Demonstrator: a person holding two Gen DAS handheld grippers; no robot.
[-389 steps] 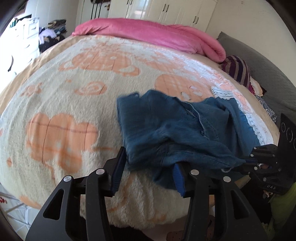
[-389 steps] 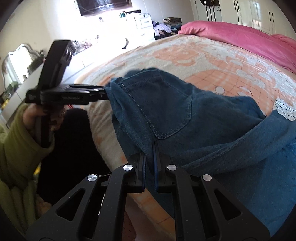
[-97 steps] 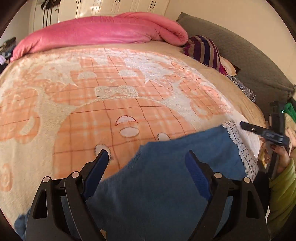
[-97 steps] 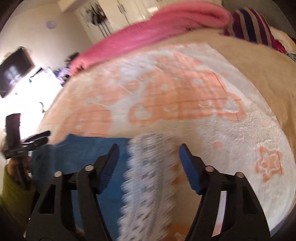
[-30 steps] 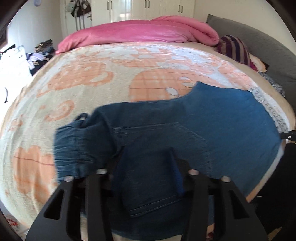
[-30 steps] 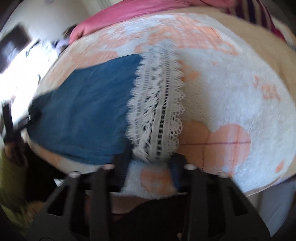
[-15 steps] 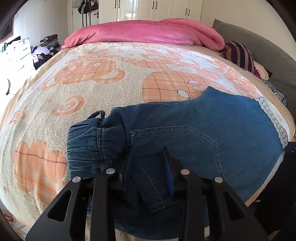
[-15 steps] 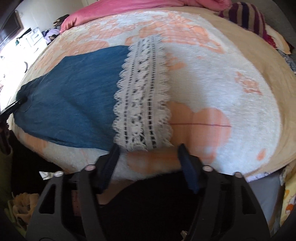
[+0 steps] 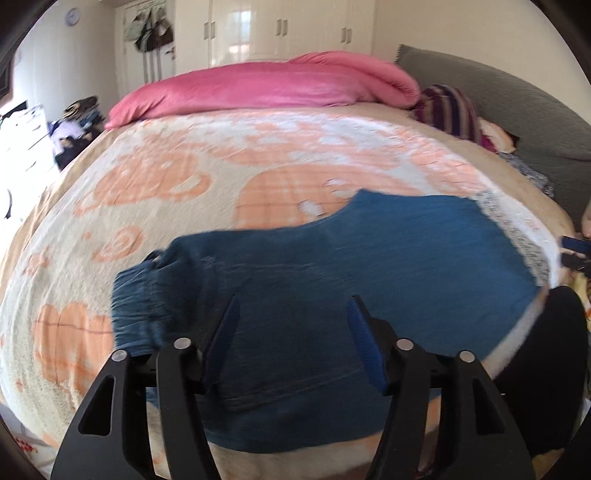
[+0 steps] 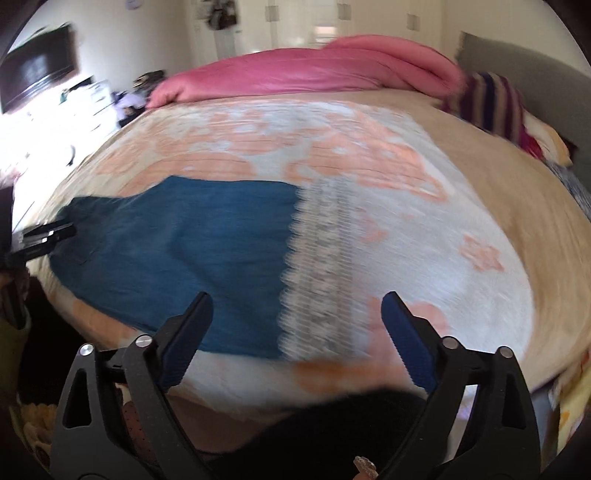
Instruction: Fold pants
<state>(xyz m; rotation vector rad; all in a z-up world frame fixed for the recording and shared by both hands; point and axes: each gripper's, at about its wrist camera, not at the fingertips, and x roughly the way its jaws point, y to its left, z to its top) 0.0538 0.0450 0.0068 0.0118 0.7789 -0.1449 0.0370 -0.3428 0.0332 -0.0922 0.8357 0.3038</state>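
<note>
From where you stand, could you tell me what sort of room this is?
Most likely a home bedroom. The denim pants lie on a bed under an orange-patterned blanket, a rolled pink duvet sits at its far side, and white wardrobe doors line the far wall.

Pants (image 9: 369,266) on blanketed bed (image 9: 155,206)

— Premises type?
— Home bedroom. Bed (image 9: 155,206) under an orange-patterned blanket fills the frame; pink duvet (image 9: 266,88) and white wardrobe doors (image 9: 280,29) at top, grey headboard (image 9: 517,103) upper right, wall-mounted television (image 10: 37,74) upper left.
</note>
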